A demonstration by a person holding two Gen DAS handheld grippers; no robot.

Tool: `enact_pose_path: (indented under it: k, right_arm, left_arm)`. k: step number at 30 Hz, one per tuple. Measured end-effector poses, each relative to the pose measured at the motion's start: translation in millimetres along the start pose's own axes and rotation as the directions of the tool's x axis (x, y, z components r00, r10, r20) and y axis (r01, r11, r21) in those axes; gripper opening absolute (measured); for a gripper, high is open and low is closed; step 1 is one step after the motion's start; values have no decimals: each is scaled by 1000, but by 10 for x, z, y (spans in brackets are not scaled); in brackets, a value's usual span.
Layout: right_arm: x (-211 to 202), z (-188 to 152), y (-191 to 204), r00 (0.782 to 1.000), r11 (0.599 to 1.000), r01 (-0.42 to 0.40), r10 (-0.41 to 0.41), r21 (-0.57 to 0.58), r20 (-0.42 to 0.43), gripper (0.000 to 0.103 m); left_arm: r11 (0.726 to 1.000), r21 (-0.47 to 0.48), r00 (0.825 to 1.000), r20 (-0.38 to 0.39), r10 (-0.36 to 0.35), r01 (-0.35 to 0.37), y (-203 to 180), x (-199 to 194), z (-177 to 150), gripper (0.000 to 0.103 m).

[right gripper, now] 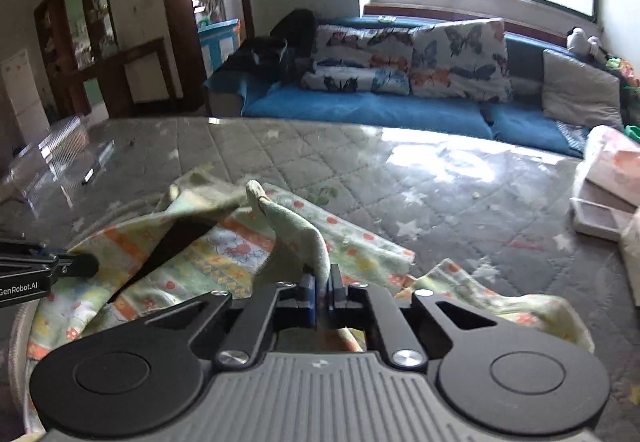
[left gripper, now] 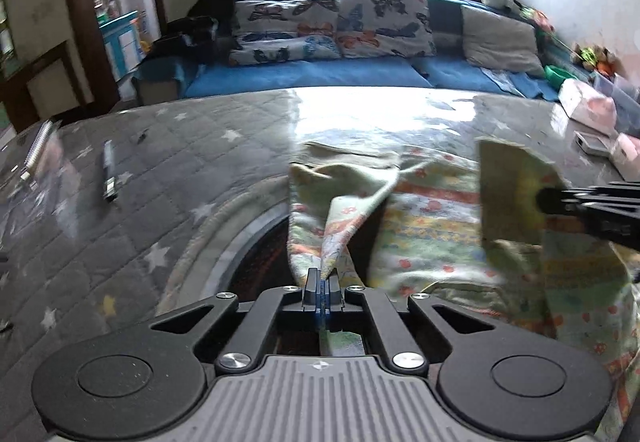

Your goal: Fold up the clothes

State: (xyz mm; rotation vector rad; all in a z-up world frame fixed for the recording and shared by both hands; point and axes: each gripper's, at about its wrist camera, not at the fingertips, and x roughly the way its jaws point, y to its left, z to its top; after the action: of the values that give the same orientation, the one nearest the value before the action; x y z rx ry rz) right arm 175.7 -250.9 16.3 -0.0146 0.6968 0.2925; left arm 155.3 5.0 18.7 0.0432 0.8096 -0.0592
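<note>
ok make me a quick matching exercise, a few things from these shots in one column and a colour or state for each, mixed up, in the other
Things:
1. left gripper
2. sofa seat cushion
3. butterfly pillows
4. table cover

States or colours:
A. grey, quilted, with stars
B. plain blue
C. leaning against the sofa back
D. jaws shut on a fold of the patterned garment

Pairs: 1-D, 2-B, 3-C, 4-A

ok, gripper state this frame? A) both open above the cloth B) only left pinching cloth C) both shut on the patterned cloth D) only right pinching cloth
C: the left gripper and the right gripper each have a fold of the patterned cloth clamped between closed fingers, lifted off the table.
</note>
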Motion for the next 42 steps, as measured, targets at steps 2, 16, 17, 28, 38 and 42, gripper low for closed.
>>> enact_pose_path:
  k: [2, 16, 17, 28, 38, 42]
  right_arm:
    - [-164, -9, -25, 999, 1000, 13, -14, 9, 31, 4]
    - [-1445, -378, -486, 978, 985, 94, -119, 144, 173, 4]
    - [-1511, -424, -522, 976, 982, 98, -125, 159, 176, 4]
    - [-2055, -1135, -992, 970, 924, 164, -214, 345, 112, 5]
    - [-2198, -1588, -1322, 941, 850, 303, -339, 431, 6, 23]
    - [-2294, -1601, -1361, 915, 827, 359, -404, 432, 14, 35]
  left_arm:
    - [1000, -20, 1000, 10, 7, -7, 100, -95, -55, 1]
    - [987, -148, 998, 16, 60, -57, 622, -728, -631, 1]
    - [986, -159, 998, 14, 62, -59, 643, -779, -673, 1]
    - [977, -180, 992, -64, 107, -117, 774, -1252, -1230, 1]
    - [970, -184, 981, -134, 137, -161, 864, -1315, -1425, 17]
    - [964, -184, 978, -122, 170, -190, 933, -1371, -1399, 28]
